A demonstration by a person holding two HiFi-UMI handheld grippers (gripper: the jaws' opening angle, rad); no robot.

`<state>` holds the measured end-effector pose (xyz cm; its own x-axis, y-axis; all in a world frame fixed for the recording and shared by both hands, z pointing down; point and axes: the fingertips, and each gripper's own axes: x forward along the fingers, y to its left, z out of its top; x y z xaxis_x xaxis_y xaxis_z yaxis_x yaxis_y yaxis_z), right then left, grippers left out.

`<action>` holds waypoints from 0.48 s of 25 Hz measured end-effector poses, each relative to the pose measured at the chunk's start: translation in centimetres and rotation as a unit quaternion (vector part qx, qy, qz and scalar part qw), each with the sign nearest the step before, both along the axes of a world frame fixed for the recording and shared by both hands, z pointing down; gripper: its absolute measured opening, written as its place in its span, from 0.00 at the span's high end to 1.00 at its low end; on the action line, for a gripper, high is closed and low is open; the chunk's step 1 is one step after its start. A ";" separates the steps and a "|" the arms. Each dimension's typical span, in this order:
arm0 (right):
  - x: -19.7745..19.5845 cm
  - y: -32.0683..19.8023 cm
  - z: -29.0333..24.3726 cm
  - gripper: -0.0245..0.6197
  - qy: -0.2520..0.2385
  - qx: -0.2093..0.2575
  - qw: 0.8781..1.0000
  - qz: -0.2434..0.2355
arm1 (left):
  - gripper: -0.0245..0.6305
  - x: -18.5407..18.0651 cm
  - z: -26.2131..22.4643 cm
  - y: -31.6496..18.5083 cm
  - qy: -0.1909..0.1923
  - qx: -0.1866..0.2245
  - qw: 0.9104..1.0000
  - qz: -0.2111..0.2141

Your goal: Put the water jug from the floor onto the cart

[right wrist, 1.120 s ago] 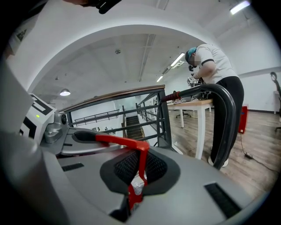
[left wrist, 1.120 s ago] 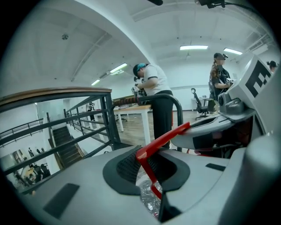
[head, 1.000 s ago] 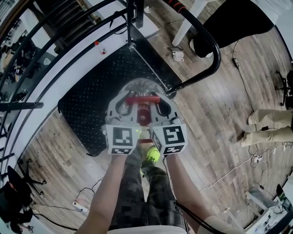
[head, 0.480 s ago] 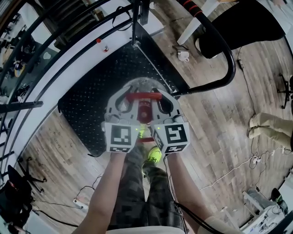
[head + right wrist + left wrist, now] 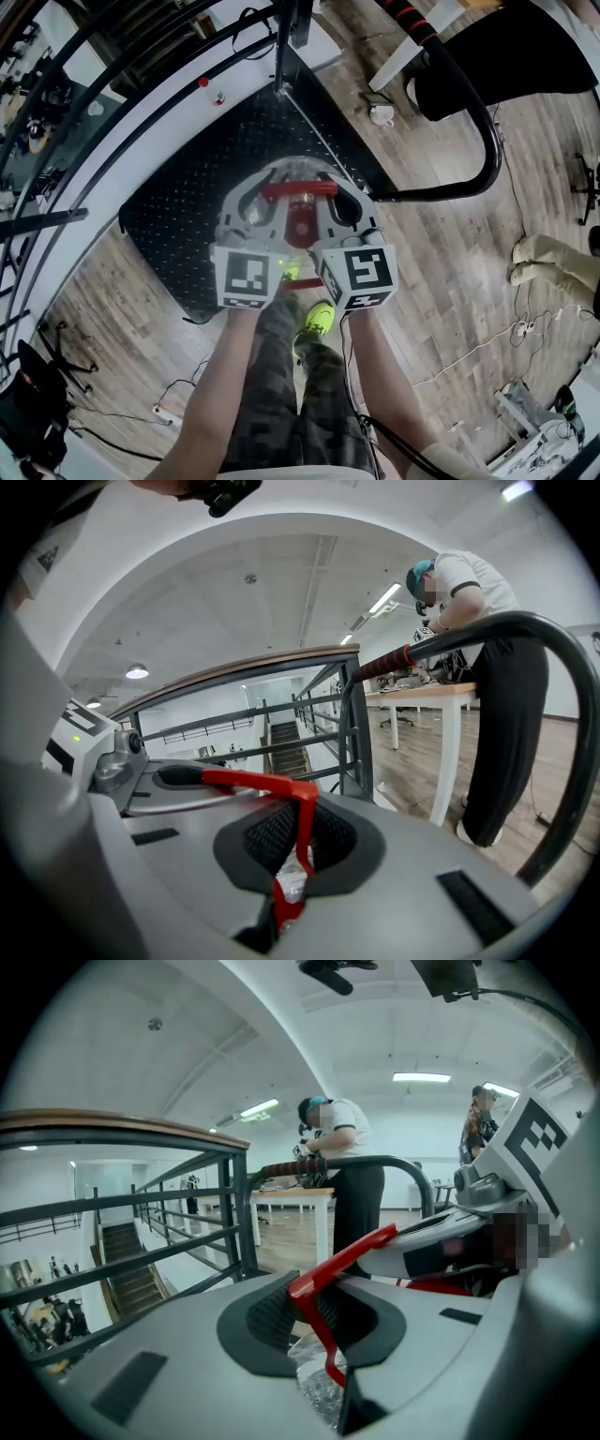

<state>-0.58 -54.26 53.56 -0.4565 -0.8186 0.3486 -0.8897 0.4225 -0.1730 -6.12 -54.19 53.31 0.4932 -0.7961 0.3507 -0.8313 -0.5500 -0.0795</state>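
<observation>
The clear water jug (image 5: 291, 172) with a red cap and a red handle (image 5: 298, 190) is over the near right part of the cart's black studded deck (image 5: 183, 202). My left gripper (image 5: 267, 199) is shut on the handle's left end and my right gripper (image 5: 330, 199) on its right end. In the left gripper view the red handle (image 5: 339, 1262) runs between the pads (image 5: 272, 1316), with crinkled clear plastic (image 5: 319, 1389) below. In the right gripper view the handle (image 5: 255, 782) crosses the jaws of the right gripper (image 5: 289, 878). Whether the jug rests on the deck I cannot tell.
The cart's black push bar (image 5: 486, 127) curves round at the right. A black railing (image 5: 112, 84) borders the left, with a stairwell beyond. On the wood floor are a white cup (image 5: 382, 114), cables, a white table leg (image 5: 405, 58) and a bystander's legs (image 5: 553, 261).
Both grippers have carried the jug a little farther away from me, over the cart's deck. Both grips on the red handle look the same.
</observation>
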 end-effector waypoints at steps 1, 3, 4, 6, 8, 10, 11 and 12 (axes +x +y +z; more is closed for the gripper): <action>0.0 -0.4 0.2 0.93 0.001 -0.001 1.000 -0.001 | 0.88 0.0 0.2 -0.4 0.001 0.000 1.000 -0.001; -0.1 -1.2 0.4 0.93 0.003 -0.005 1.000 -0.002 | 0.88 -0.1 0.4 -1.1 0.001 -0.003 1.000 0.000; -0.1 -1.5 0.5 0.93 0.004 -0.008 1.000 -0.003 | 0.88 0.0 0.4 -1.4 0.000 -0.004 1.000 0.003; -0.2 -2.3 0.6 0.93 0.002 -0.016 1.000 -0.006 | 0.88 0.0 0.5 -2.1 -0.002 -0.007 1.000 0.009; -0.4 -3.1 0.7 0.93 0.002 -0.024 1.000 -0.010 | 0.88 0.0 0.5 -2.7 -0.001 -0.009 1.000 0.013; -0.5 -3.8 0.8 0.93 0.005 -0.026 1.000 -0.014 | 0.88 -0.1 0.5 -3.1 0.002 -0.009 1.000 0.014; -0.6 -4.1 0.9 0.93 0.005 -0.026 1.000 -0.016 | 0.88 -0.2 0.6 -3.3 0.003 -0.009 1.000 0.013; -0.6 -4.3 0.9 0.93 0.004 -0.026 0.999 -0.018 | 0.88 -0.2 0.6 -3.5 0.005 -0.009 1.000 0.013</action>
<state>-1.20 -58.59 54.49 -0.4815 -0.7826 0.3945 -0.8760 0.4443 -0.1878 -6.32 -57.70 53.93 0.5173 -0.7763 0.3601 -0.8171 -0.5731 -0.0617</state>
